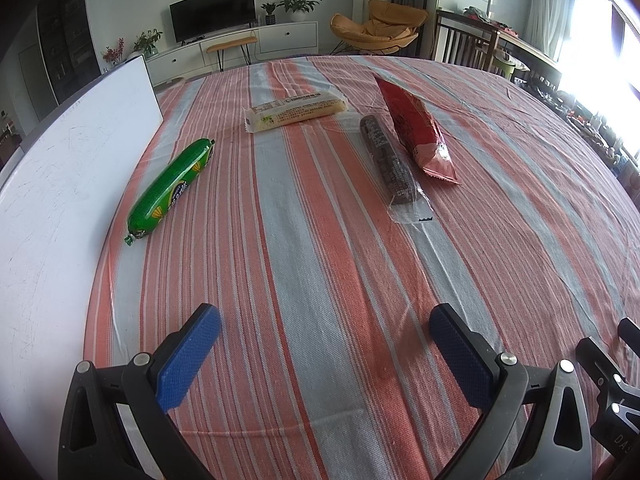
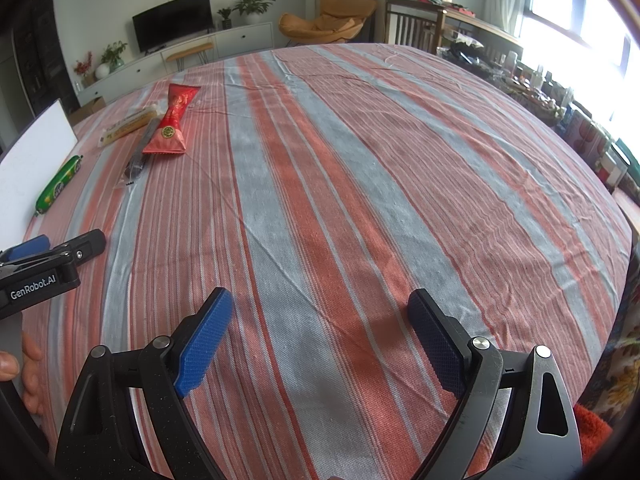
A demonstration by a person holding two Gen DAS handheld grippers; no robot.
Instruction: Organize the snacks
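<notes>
Both grippers hover low over the striped tablecloth (image 1: pixel 320 264), nothing in either one. Left gripper (image 1: pixel 325 354): jaws spread wide, empty. Right gripper (image 2: pixel 320 340): same, released and empty, over bare cloth well apart from every snack.

Four snacks sit on the far-left part of the table:
- green sausage (image 1: pixel 172 190), nearest the left gripper, lying just beside the white board (image 1: pixel 68 184)
- yellow cracker pack (image 1: pixel 296 112), farthest back
- dark biscuit sleeve (image 1: pixel 390 164), long and thin, clear wrapper tail toward the near end
- red pouch (image 1: pixel 416 132), right alongside the biscuit sleeve; touching or not, I can't tell

My read: no pick has started. No bin or tray is visible, so the goal is probably lining them up on the cloth.

Doing it well:
- Left gripper takes the sausage first, since it is the closest. Close across the short axis at mid-length; it's round and slick, so an end grip would likely let it squirt out.
- Come in from the cloth side, as the board leaves little room for a finger on the other.
- Biscuit sleeve: grip the body, not the clear tail.
- Red pouch is soft; pinch it lightly.
- The right gripper needs a long reach left, so watch for a clash with the left one.
</notes>
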